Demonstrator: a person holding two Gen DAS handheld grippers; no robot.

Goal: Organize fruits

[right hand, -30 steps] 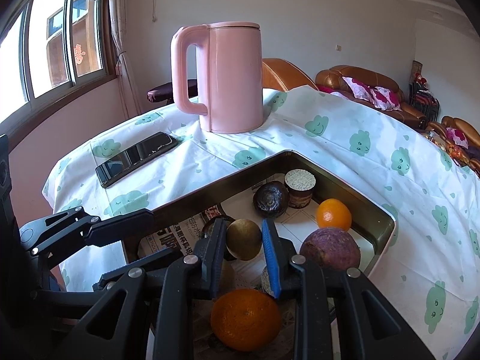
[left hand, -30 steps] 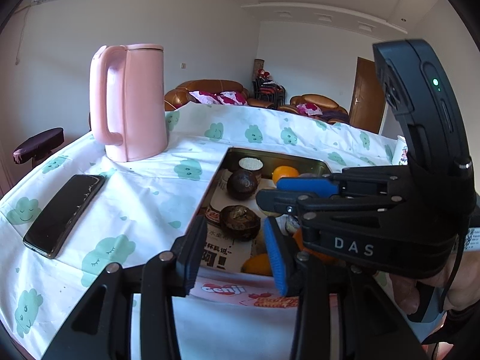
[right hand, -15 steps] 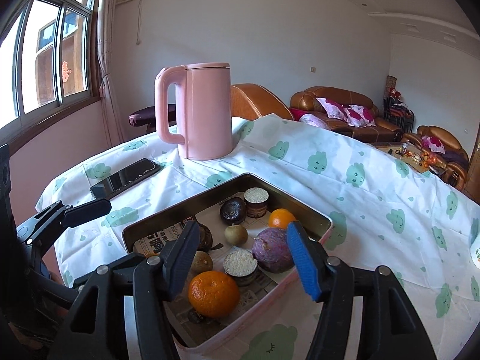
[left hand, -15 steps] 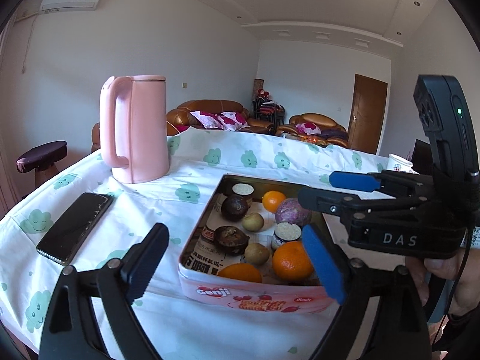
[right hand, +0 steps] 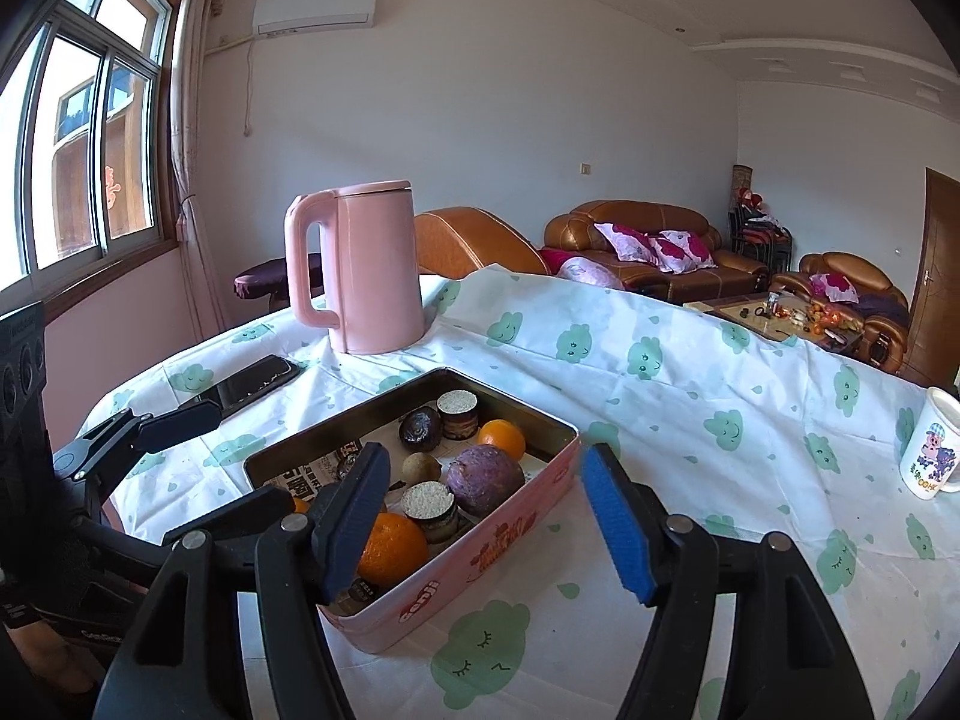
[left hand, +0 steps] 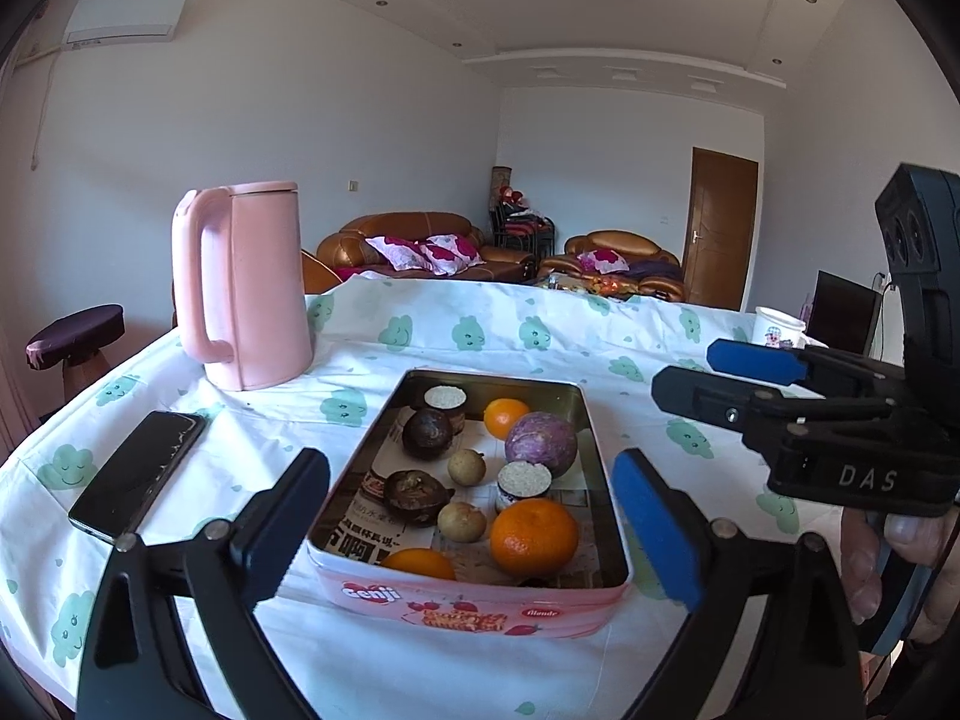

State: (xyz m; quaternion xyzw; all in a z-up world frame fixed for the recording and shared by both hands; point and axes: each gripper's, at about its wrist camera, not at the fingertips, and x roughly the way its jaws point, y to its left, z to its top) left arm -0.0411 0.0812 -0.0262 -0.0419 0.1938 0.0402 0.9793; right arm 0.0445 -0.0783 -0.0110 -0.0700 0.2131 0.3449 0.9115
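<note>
**Both claws let go above the fruit tin**

The left gripper (left hand: 471, 516) hangs wide, still spreading, nothing between its pads; the right gripper (right hand: 486, 516) is half-spread, opening and empty too. Below them the pink tin (left hand: 468, 603) holds oranges (left hand: 533, 537), a purple fruit (left hand: 540, 445) and dark passion fruits (left hand: 427, 433). To finish well, lift clear without nudging the tin. A second ago both were nearly shut, low over the fruit; they have since risen and drawn back.

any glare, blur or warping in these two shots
Left wrist view: sharp, strong fisheye bowing the ceiling, dark corners, sun glints on the black phone. Right wrist view: bright window blows out at left, sunlight crosses the cloud-print tablecloth, pink kettle stays crisp.
</note>
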